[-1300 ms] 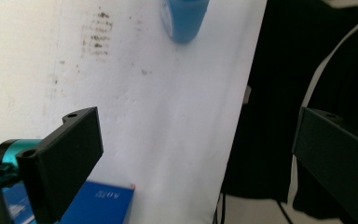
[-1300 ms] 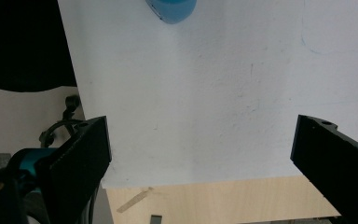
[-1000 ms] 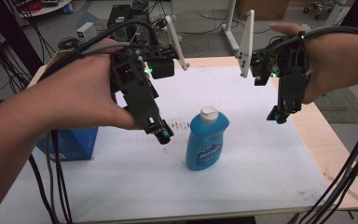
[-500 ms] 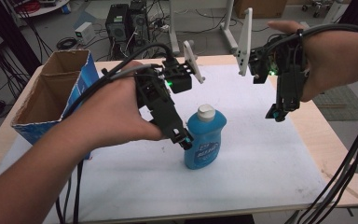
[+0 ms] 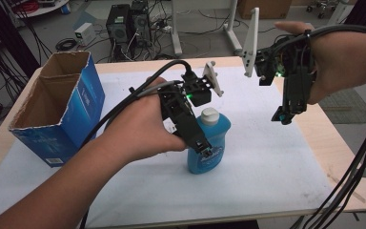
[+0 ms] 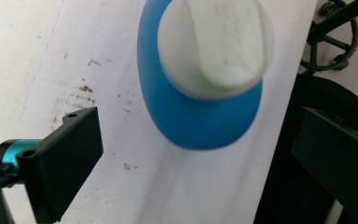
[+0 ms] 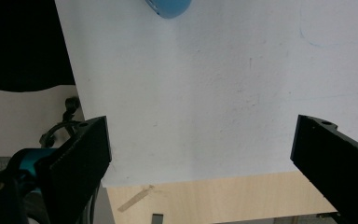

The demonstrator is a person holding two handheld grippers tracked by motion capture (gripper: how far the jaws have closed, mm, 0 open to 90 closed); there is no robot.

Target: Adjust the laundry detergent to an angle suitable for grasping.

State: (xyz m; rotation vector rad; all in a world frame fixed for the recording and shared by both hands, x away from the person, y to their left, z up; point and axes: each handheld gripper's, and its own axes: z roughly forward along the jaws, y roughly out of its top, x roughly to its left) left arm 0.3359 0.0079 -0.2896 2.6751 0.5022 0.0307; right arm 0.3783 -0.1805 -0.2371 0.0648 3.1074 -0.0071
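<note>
bottle (image 5: 212, 143): clear blue body, with a label in blue and white that is too blurred to read
cap (image 5: 210, 116): plain white
left tongs (image 5: 205, 149): black jaws, a turquoise metal part at the joint, a small green light on the black body
right tongs (image 5: 282, 116): black jaws, a turquoise part near the tips, a green light, a pale grey plate on top
cables (image 5: 128, 98): black, one grey
bench (image 5: 314, 143): light wood colour at the edges
sheet (image 5: 267, 167): white, with small brown specks near the bottle
box (image 5: 57, 112): blue outside with white print, brown cardboard inside
</note>
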